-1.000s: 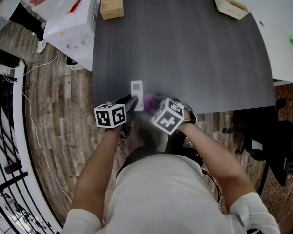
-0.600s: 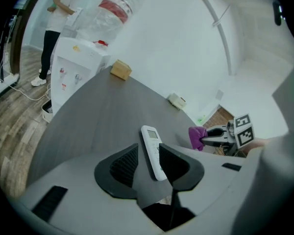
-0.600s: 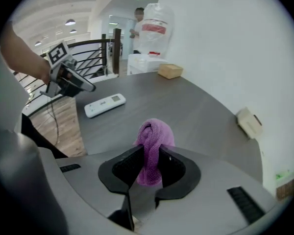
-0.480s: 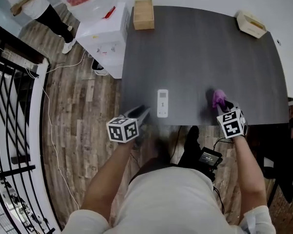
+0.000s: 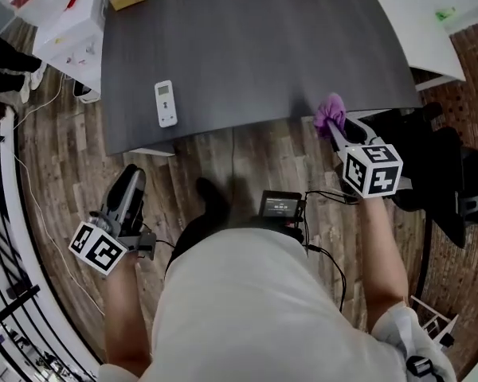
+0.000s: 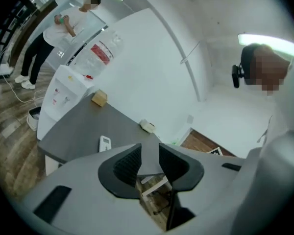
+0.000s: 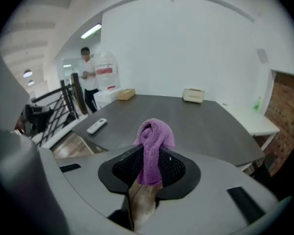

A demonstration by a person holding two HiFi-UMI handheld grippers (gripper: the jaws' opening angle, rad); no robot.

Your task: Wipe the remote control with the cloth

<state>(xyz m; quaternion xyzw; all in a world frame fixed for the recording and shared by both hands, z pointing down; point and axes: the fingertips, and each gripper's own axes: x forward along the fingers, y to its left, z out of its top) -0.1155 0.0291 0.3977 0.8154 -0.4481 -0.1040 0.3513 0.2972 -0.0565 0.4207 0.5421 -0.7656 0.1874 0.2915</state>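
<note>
The left gripper [image 5: 130,180] has drawn back off the table [image 5: 263,46], narrowly open and empty. The right gripper [image 5: 335,131] clamps the cloth [image 5: 330,111] at the table's near edge. The remote control [image 5: 166,103] lies on the table, seemingly wiped.

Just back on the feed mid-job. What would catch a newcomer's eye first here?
The purple cloth pinched in the right tool, by the dark table's near right corner. Next, the white remote lying flat near the table's left edge, and the left tool, open and empty, out over the wooden floor.
</note>
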